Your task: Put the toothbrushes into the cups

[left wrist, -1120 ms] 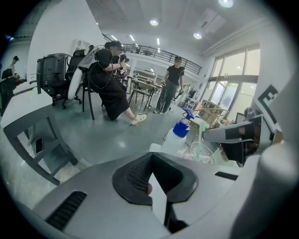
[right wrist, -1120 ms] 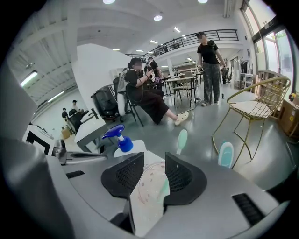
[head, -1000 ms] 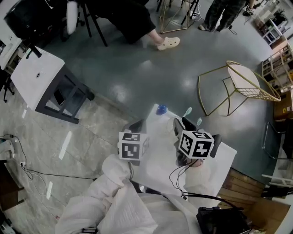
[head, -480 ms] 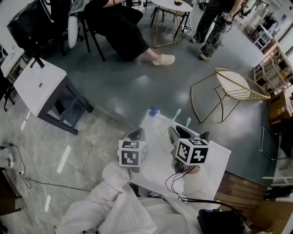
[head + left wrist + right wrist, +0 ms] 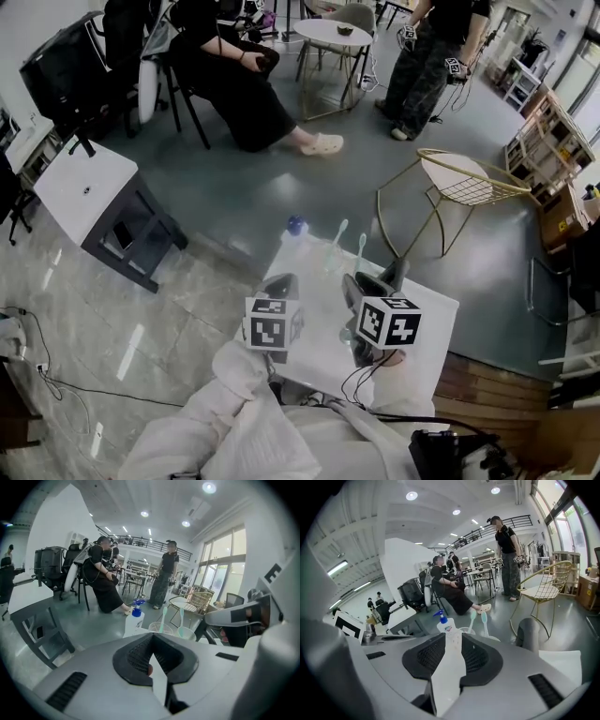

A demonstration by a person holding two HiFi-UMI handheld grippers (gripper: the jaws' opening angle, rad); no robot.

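Observation:
Two pale green toothbrushes (image 5: 339,232) (image 5: 361,246) stand upright, bristles up, each in its own clear cup at the far side of the white table (image 5: 427,323). In the left gripper view, the brushes (image 5: 163,617) (image 5: 182,615) rise from the cups (image 5: 158,628) (image 5: 186,633). My left gripper (image 5: 281,284) sits at the table's near left, shut and empty. My right gripper (image 5: 375,277) is just short of the cups with its fingers apart and nothing between them. In the right gripper view, the brushes (image 5: 472,619) (image 5: 483,620) show beyond its jaws (image 5: 452,637).
A white pump bottle (image 5: 296,226) with a blue top stands left of the cups. Beyond the table are a gold wire chair (image 5: 464,186), a grey-and-white side table (image 5: 89,187), a seated person (image 5: 234,84) and a standing person (image 5: 422,66).
Both grippers have drawn back from the cups towards me, the right one farther. The head view has tilted up to show more of the room. The toothbrushes stay in the cups.

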